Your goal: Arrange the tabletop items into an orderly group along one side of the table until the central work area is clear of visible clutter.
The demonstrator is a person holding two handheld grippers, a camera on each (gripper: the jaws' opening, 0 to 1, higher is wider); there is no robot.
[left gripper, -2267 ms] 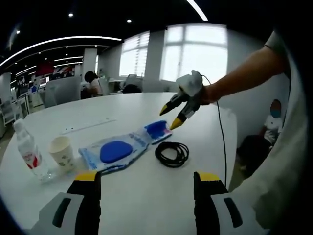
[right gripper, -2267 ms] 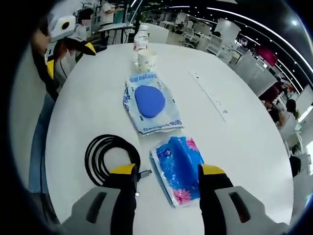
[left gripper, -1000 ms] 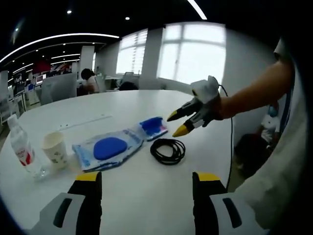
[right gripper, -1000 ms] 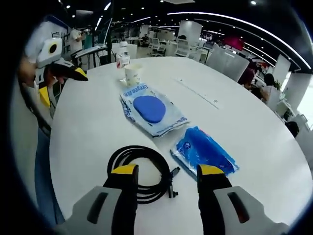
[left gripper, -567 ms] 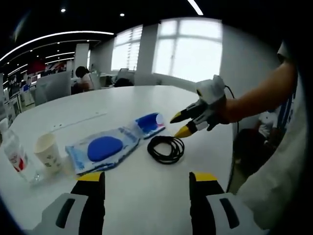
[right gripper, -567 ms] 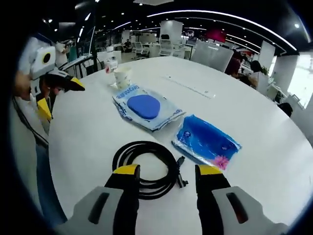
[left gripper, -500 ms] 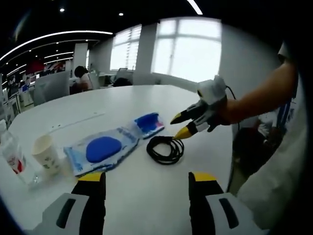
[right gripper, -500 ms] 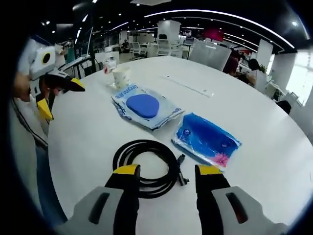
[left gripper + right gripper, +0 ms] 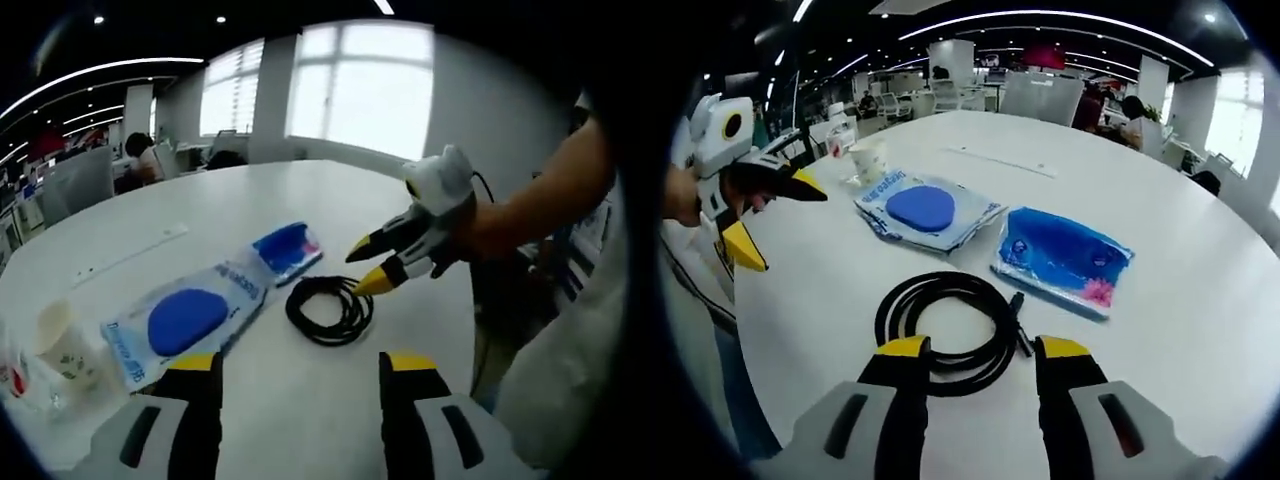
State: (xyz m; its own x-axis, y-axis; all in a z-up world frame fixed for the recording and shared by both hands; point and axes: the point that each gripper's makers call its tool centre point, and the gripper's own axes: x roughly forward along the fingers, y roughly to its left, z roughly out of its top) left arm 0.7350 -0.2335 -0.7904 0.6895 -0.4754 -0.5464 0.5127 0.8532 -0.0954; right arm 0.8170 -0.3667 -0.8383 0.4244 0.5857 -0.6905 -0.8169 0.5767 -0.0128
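Right gripper (image 9: 975, 352): mine, jaws wide, empty, poised just over the coiled black cable (image 9: 948, 330).
Left gripper (image 9: 295, 367): wide apart, holding nothing.
Cable position: mid-table, beside the blue tissue pack (image 9: 1065, 255).
Risk: I pinch one loop, the coil unravels.
Orientation: flat, roughly round; plug end points toward the pack.

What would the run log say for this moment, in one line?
right hand-held gripper: open, at black cable | left hand-held gripper: open, empty | blue packs, cup: untouched
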